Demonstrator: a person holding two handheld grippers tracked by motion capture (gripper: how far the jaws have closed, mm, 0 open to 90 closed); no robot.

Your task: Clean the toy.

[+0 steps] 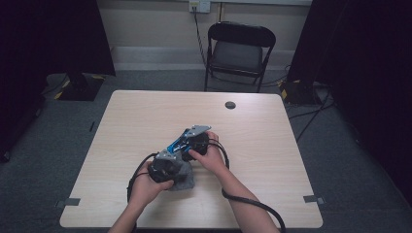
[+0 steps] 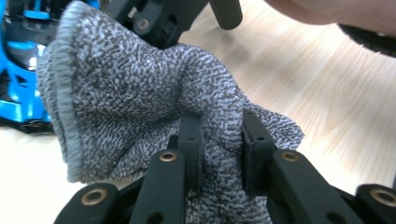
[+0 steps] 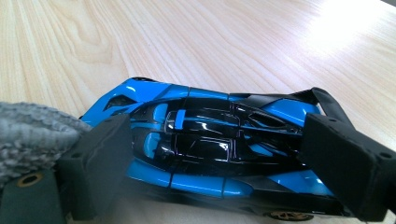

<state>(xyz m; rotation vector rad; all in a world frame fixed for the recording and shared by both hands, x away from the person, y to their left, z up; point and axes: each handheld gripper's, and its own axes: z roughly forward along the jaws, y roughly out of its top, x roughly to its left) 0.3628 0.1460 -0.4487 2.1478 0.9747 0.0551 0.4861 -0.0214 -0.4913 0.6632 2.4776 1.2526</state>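
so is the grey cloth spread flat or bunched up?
Bunched up. The grey cloth stands in folds with its hemmed edge curled, pinched between the left gripper jaws, next to the blue toy car.

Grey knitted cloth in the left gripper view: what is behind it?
Behind the grey knitted cloth sit part of the blue toy car and the right gripper's black frame. The cloth covers the rest of the car.

The room is dim, its upper corners nearly black, and the table [image 1: 145,116] stays evenly lit. Glare whitens the wood at upper right in the right gripper view; nearby cloth [image 3: 28,135] blurs.
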